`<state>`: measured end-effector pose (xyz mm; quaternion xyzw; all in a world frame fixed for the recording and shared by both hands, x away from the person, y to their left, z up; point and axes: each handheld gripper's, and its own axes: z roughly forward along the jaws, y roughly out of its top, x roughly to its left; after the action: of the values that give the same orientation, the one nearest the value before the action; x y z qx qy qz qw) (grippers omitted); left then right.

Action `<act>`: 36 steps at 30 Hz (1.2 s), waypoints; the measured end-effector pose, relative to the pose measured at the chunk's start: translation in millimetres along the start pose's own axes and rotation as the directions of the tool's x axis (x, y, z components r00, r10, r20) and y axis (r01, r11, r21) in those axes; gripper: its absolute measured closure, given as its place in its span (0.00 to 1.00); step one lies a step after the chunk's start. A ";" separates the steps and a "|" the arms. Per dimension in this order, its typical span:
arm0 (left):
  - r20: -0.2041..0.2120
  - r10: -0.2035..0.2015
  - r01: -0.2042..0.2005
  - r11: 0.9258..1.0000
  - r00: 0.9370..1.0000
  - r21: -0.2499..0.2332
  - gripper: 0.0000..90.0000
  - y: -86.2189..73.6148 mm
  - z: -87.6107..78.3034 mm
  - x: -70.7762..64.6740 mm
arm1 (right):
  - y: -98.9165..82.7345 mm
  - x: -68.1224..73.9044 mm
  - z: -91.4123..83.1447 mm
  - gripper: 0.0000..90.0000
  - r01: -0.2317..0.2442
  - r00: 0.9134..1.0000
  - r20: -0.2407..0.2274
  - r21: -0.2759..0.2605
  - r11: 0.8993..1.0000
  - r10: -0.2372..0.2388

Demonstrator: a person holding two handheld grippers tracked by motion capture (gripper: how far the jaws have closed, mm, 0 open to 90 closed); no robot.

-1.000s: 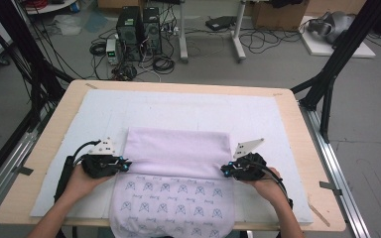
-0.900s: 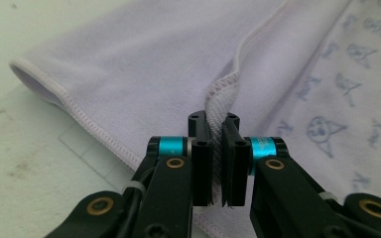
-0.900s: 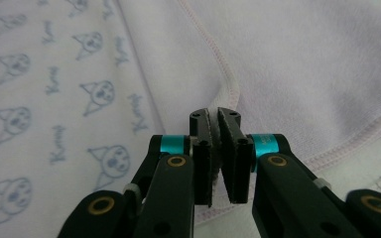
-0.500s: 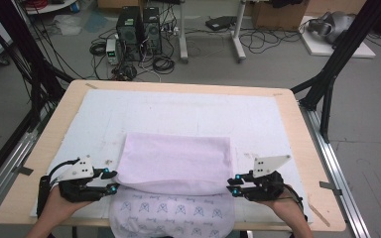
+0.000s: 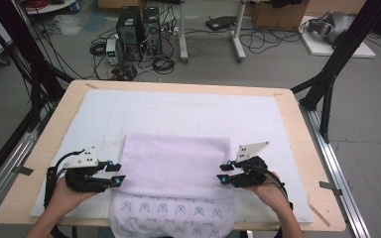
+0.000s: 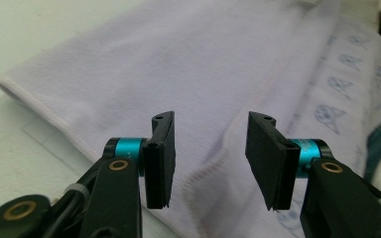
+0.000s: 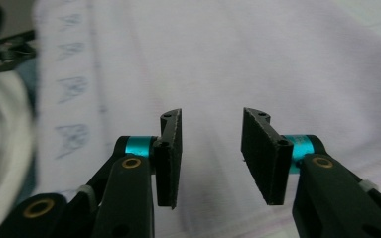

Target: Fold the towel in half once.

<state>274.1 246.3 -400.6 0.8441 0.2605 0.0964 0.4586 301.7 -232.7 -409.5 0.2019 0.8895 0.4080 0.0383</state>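
A lilac towel (image 5: 176, 161) lies folded on the white mat, and its patterned lower layer (image 5: 173, 215) sticks out toward the near table edge. My left gripper (image 5: 116, 172) is open at the fold's left edge. My right gripper (image 5: 224, 173) is open at its right edge. Both pairs of jaws have just been opening, with nothing pinched between them. In the left gripper view the open jaws of the left gripper (image 6: 212, 119) hover over the towel (image 6: 203, 64) near its hemmed edge. In the right gripper view the right gripper (image 7: 212, 115) hangs just over the towel (image 7: 258, 59).
The white mat (image 5: 188, 109) covers most of the wooden table (image 5: 287, 114). Black frame posts stand off the table's left and right sides. Computer towers and cables sit on the floor beyond the far edge.
Both grippers pulled the towel's upper layer toward the near edge, then let it go. Their jaws went from shut to open, and both hands have drawn back a little from the near edge.
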 end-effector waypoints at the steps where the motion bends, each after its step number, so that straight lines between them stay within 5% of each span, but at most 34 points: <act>1: -0.028 -0.012 0.012 1.000 1.000 -0.001 0.61 3.2 2.3 4.5 | 2.3 -7.1 0.1 0.65 -0.014 0.999 0.030 0.000 1.000 0.014; 7: -0.149 -0.023 0.027 0.999 0.988 0.021 0.65 25.4 25.7 41.6 | 14.9 -49.9 3.9 0.52 -0.098 0.987 0.130 0.001 0.995 0.097; 9: -0.164 -0.074 0.079 0.997 0.984 0.023 0.64 29.3 37.5 59.3 | 18.8 -67.1 7.0 0.50 -0.124 0.981 0.151 0.016 0.992 0.120; 12: -0.243 -0.117 0.132 0.990 0.963 0.046 0.56 26.9 54.3 82.9 | 23.0 -88.2 11.2 0.45 -0.155 0.969 0.197 0.018 0.988 0.148; 15: -0.258 -0.168 0.185 0.982 0.951 0.042 0.49 18.9 67.2 98.3 | 23.0 -102.4 18.5 0.42 -0.168 0.964 0.211 0.030 0.985 0.159; 17: -0.261 -0.174 0.196 0.979 0.950 0.060 0.46 15.5 74.3 102.4 | 20.2 -109.9 25.0 0.41 -0.192 0.961 0.209 0.047 0.980 0.178; 19: -0.252 -0.167 0.192 0.978 0.953 0.077 0.48 13.2 79.8 104.3 | 16.5 -115.0 30.9 0.47 -0.208 0.961 0.195 0.051 0.977 0.194; 21: -0.236 -0.154 0.179 0.980 0.959 0.088 0.59 15.1 82.9 105.2 | 14.0 -117.0 36.7 0.64 -0.224 0.965 0.158 0.079 0.971 0.209; 22: -0.197 -0.159 0.181 0.979 0.967 0.094 0.76 17.4 83.6 106.7 | 14.5 -116.1 38.8 0.76 -0.207 0.967 0.167 0.086 0.975 0.190; 23: -0.205 -0.139 0.165 0.980 0.969 0.115 0.87 21.3 85.1 106.9 | 15.4 -117.7 37.6 0.91 -0.204 0.974 0.117 0.083 0.975 0.194; 24: -0.208 -0.130 0.157 0.980 0.970 0.122 0.95 25.5 85.8 107.3 | 16.7 -119.1 38.2 0.92 -0.195 0.978 0.094 0.073 0.978 0.188; 28: -0.243 -0.137 0.165 0.981 0.960 0.099 0.97 40.0 84.7 115.5 | 33.8 -123.5 36.5 0.93 -0.175 0.974 0.163 0.107 0.979 0.157; 31: -0.300 -0.153 0.170 0.985 0.942 0.034 0.98 58.8 74.3 122.7 | 55.3 -129.4 23.9 0.94 -0.151 0.967 0.219 0.065 0.986 0.134; 32: -0.323 -0.152 0.164 0.986 0.934 0.012 0.98 69.7 67.8 127.2 | 64.3 -131.8 18.7 0.94 -0.150 0.961 0.243 0.060 0.987 0.132; 36: -0.360 -0.140 0.130 0.990 0.922 -0.050 0.98 114.2 44.8 137.6 | 104.2 -144.4 -6.5 0.94 -0.113 0.941 0.325 0.030 0.993 0.097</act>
<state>448.6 235.9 -342.0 0.7861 0.3969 0.2221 0.4187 466.6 -232.7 -341.9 0.3139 0.8688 0.3494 0.1565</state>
